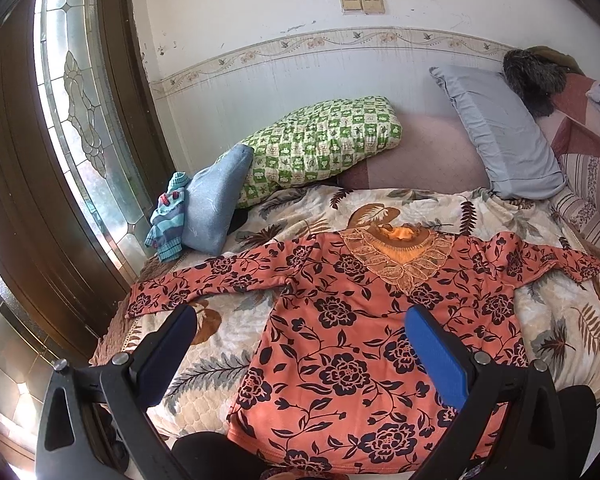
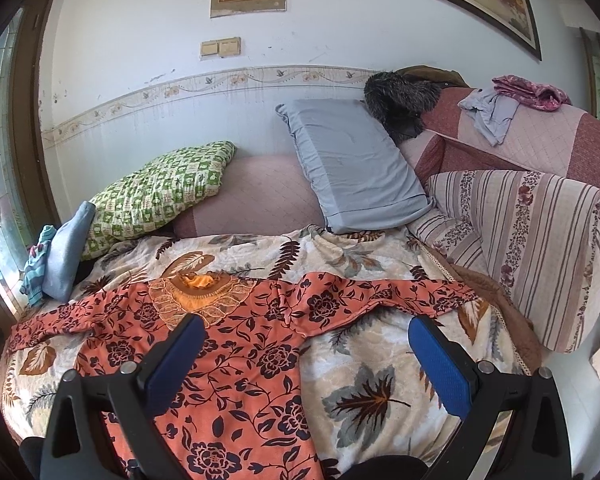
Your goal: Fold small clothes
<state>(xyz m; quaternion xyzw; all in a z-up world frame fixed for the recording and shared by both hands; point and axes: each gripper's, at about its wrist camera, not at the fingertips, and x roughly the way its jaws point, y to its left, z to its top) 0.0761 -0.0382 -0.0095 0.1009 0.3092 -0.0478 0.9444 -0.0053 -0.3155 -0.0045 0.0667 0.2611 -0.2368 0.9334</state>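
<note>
Both grippers, left and right, hover wide open and empty over the orange floral top, spread flat with sleeves outstretched on the leaf-print blanket, pillows well behind.

orange floral top | unfolded, flat, front up | sleeves spread | on leaf-print blanket

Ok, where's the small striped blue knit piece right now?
The striped blue knit piece sits bunched at the far left edge of the bed by the glass door, leaning against the light blue folded cloth, beyond the orange floral top's left sleeve.
</note>
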